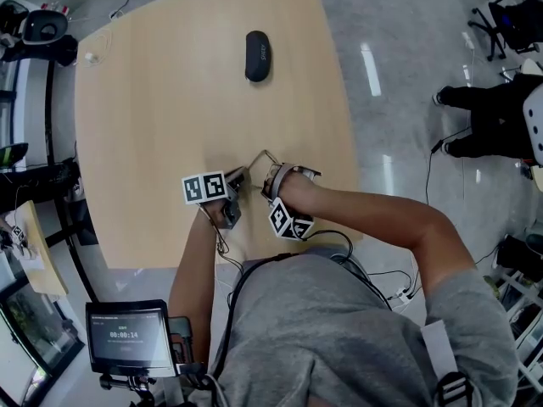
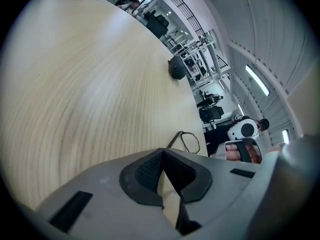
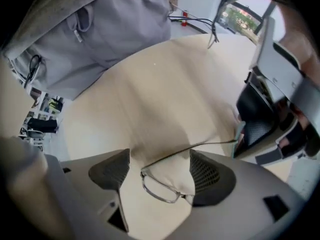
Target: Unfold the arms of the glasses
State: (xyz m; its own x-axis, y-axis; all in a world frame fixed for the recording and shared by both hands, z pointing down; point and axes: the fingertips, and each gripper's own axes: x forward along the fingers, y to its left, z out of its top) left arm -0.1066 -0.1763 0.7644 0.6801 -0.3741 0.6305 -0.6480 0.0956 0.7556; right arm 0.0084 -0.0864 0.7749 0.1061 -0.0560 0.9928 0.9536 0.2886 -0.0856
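Glasses [image 3: 159, 187] arm pinched in left tongs [image 2: 162, 151], right tongs [image 3: 159, 160] open (case [image 1: 258, 55] closed)

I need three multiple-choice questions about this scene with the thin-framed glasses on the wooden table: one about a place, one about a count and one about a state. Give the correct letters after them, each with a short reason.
1. Where does the black oval glasses case lie on the light wooden table?
A) beyond both grippers, toward the far edge
B) between the two grippers
C) beside the person's body

2. How many lenses of the thin metal-framed glasses show between the jaws of the right gripper?
A) none
B) one
C) two

3. How do the jaws of the left gripper stand?
A) wide apart and empty
B) closed on the end of a glasses arm
C) closed on the case

Answers:
1 A: the head view shows the case alone, well past the grippers.
2 B: one rimmed lens sits between the right gripper's open jaws.
3 B: the pads meet where the thin arm enters them.
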